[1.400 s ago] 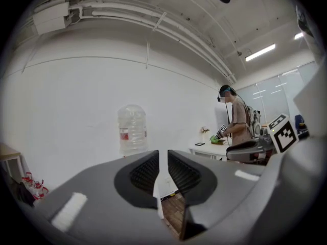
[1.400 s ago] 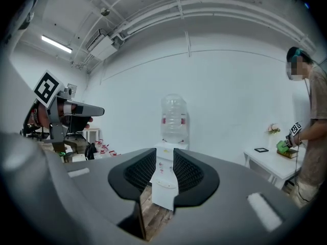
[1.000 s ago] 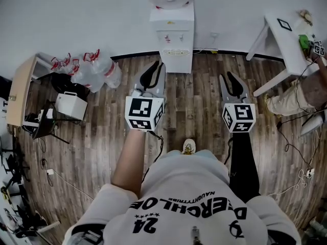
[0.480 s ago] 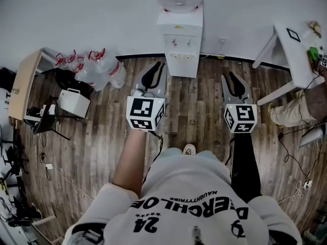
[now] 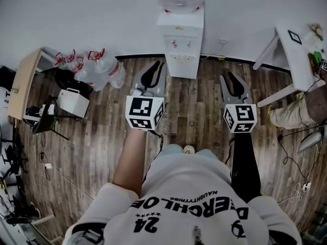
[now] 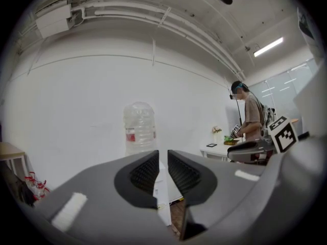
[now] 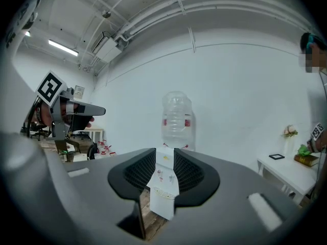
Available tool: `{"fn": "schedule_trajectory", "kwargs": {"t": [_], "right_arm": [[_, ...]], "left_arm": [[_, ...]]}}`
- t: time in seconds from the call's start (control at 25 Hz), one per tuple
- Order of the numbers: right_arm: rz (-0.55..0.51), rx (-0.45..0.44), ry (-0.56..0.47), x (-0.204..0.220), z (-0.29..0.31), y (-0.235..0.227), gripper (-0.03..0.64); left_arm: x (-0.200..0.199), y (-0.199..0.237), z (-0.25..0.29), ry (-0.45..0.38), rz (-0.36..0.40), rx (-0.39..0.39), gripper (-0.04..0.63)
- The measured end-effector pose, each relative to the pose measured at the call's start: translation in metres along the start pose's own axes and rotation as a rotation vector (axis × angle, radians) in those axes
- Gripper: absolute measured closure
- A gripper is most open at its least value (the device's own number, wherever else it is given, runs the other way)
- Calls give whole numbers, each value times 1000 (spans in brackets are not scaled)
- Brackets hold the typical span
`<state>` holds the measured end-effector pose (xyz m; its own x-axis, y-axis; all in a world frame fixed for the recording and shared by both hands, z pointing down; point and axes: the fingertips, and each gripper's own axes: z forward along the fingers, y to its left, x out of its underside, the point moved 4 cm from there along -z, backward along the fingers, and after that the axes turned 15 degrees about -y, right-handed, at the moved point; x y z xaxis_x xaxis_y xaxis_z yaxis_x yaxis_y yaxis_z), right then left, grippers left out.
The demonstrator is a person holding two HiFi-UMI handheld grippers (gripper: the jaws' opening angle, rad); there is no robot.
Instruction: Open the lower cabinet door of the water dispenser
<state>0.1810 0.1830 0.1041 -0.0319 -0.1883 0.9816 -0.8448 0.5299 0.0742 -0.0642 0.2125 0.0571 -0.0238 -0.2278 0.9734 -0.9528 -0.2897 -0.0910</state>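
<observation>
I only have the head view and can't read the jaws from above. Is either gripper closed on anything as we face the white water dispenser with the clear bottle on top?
Observer: No. In the left gripper view the left gripper is shut on nothing, with only a slit between its jaws.
Operator: And the right one?
Observer: The right gripper is open and empty. Its jaws have just been opening, and the white water dispenser shows some way off through the gap.
Operator: Who is over at the side?
Observer: The left gripper view shows a person upright at the white table, wearing a headset.
</observation>
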Motion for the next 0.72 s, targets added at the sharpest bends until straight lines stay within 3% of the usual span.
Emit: {"fn": "schedule_trajectory", "kwargs": {"t": [0.28, 0.72], "right_arm": [[-7, -4, 8, 3, 14, -6, 528], [2, 0, 31, 16, 29, -16, 528]], "left_arm": [[4, 4, 15, -2, -29, 5, 541], [14, 8, 39, 17, 9, 28, 541]]}}
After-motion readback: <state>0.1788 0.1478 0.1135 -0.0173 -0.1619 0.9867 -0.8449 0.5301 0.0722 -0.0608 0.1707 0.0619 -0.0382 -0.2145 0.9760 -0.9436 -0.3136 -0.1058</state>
